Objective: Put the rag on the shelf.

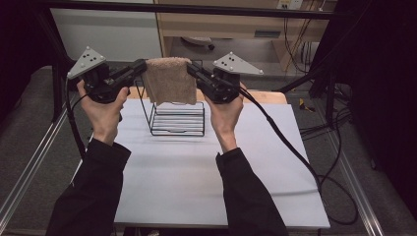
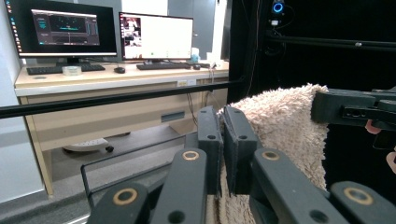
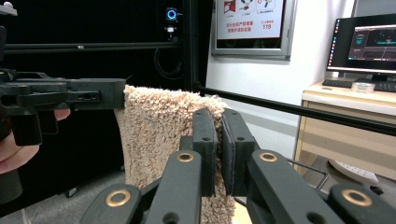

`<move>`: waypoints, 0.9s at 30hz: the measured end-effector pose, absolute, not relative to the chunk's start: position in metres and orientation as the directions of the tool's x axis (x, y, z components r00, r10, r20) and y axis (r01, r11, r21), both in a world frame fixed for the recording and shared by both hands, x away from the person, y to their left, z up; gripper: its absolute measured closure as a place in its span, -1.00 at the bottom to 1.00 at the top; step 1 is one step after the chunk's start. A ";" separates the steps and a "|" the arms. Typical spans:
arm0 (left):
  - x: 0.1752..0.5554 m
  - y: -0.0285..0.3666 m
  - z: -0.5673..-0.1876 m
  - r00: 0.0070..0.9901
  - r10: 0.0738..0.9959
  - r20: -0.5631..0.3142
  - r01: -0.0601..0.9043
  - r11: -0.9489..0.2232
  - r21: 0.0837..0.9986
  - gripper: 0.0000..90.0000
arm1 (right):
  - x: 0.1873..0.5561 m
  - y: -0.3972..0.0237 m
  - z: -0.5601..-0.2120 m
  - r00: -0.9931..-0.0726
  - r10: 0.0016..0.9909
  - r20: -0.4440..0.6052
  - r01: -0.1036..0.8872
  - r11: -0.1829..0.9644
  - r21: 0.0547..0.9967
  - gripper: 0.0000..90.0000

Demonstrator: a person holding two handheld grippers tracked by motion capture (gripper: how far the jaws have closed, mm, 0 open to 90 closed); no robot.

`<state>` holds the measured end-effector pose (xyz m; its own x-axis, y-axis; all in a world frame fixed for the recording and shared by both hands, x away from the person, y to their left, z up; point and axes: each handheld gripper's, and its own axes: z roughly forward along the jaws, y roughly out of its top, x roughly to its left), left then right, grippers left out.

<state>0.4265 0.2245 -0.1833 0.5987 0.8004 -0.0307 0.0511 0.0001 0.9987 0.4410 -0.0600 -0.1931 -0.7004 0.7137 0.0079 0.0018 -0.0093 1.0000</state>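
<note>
I have the beige towel (image 1: 168, 80) stretched left to right above the black wire rack (image 1: 177, 118), its length hanging straight down, with my left gripper (image 1: 139, 67) and right gripper (image 1: 193, 70) each pinched tight on an upper corner.

The towel (image 1: 167, 81) is beige terry cloth, thick, rough and looped. Beneath it, the rack (image 1: 177, 118) is thin black wire, faintly glossy. Under the rack, the bench (image 1: 196, 182) looks smooth, matt and pale grey.
</note>
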 end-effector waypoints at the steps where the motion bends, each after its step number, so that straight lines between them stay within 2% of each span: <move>1: 0.427 0.225 -0.182 0.598 0.801 -0.032 0.049 0.003 0.999 0.90 | 0.442 -0.060 -0.192 -0.701 0.713 0.003 -0.003 -0.008 1.000 0.90; 16: 0.446 0.225 -0.160 0.576 0.817 -0.020 0.038 -0.003 0.999 0.90 | 0.458 -0.054 -0.170 -0.695 0.719 0.006 -0.017 -0.025 1.000 0.90; 27: 0.466 0.221 -0.154 0.563 0.826 -0.026 0.052 -0.003 0.999 0.90 | 0.476 -0.055 -0.166 -0.686 0.727 0.016 -0.009 -0.031 0.999 0.90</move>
